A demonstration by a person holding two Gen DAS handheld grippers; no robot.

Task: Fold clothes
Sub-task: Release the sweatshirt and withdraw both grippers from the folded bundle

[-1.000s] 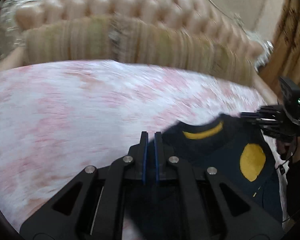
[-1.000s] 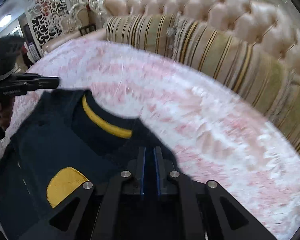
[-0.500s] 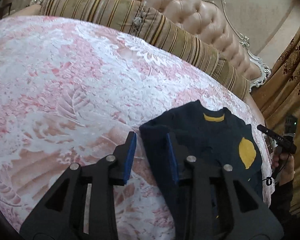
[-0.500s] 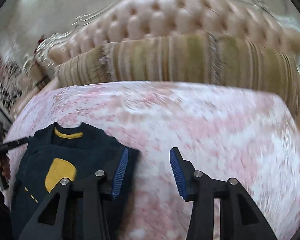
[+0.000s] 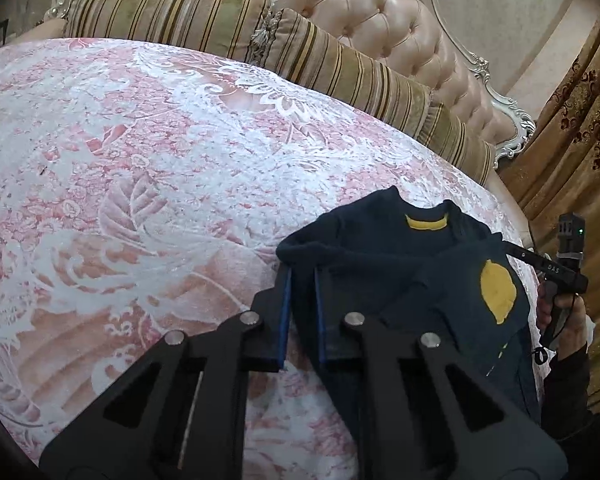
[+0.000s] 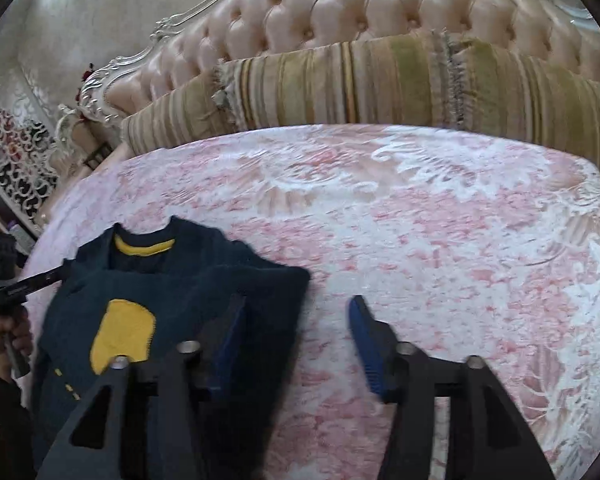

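Striped bolsters [image 6: 380, 88] line the headboard [image 6: 340, 4] beyond the sweater [image 6: 188, 280].

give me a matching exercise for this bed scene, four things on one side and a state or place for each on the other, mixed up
Things:
1. left gripper
2. right gripper
3. striped bolster pillows
4. yellow oval patch

States or places:
A. along the tufted headboard
B. on the front of the navy sweater
C. jaws wide apart, nothing held
D. closed on the sweater's side edge

Pairs: 1-D, 2-C, 3-A, 4-B
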